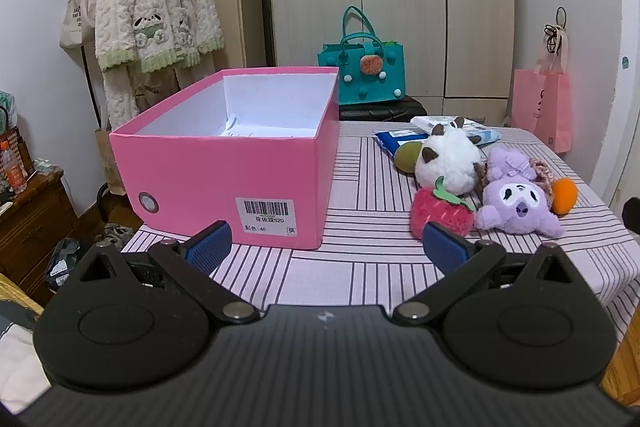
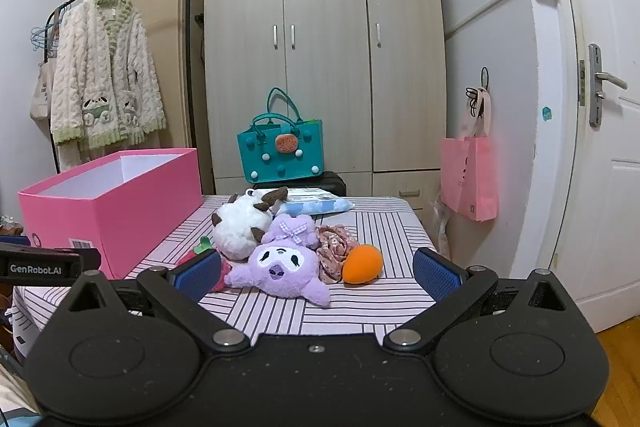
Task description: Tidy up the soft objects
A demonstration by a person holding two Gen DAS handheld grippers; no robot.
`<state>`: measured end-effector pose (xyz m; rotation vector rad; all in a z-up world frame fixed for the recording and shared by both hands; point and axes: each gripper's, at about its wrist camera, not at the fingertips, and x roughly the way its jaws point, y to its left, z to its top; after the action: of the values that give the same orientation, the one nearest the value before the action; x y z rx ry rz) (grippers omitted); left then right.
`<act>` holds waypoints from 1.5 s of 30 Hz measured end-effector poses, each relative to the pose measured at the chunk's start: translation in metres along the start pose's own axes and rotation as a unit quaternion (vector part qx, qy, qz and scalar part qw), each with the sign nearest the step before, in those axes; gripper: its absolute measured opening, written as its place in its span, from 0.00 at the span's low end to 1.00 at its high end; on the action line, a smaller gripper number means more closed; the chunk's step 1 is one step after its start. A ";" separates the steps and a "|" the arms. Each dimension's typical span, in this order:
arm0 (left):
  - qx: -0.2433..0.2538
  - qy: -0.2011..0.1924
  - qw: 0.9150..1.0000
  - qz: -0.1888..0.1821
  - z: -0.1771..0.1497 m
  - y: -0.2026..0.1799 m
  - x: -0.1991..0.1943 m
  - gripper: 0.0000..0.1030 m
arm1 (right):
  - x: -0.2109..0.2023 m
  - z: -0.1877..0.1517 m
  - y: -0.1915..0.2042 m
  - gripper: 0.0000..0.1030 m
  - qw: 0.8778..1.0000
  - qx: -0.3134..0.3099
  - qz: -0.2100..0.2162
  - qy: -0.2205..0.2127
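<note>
Left wrist view shows the pink box (image 1: 224,163) open, only white paper inside; the soft toys (image 1: 488,187) lie heaped beside it on the striped table (image 1: 360,267). Both the left gripper (image 1: 326,245) and right gripper (image 2: 316,277) are spread wide, holding nothing.

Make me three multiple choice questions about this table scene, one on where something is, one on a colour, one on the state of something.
1. Where does the pink box stand relative to the toy pile?
A. left of it
B. right of it
C. on top of it

2. What colour is the egg-shaped sponge?
A. green
B. orange
C. blue

3. What state is the right claw in?
A. shut on the purple plush
B. shut on nothing
C. open, holding nothing

Answers:
1 A, both views show the box left of the purple plush and its neighbours.
2 B, it lies orange beside the purple plush.
3 C, its blue pads stand wide apart, nothing between them.
</note>
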<state>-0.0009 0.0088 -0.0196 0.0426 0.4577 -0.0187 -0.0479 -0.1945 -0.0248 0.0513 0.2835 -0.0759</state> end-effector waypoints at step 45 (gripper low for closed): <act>0.013 0.004 1.000 0.006 -0.006 -0.005 -0.002 1.00 | 0.002 -0.007 -0.007 1.00 1.000 0.007 0.012 -0.018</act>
<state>-0.0055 0.0041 -0.0237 0.0702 0.4659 -0.0128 -0.0488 -0.2007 -0.0322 0.0681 0.2464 -0.0551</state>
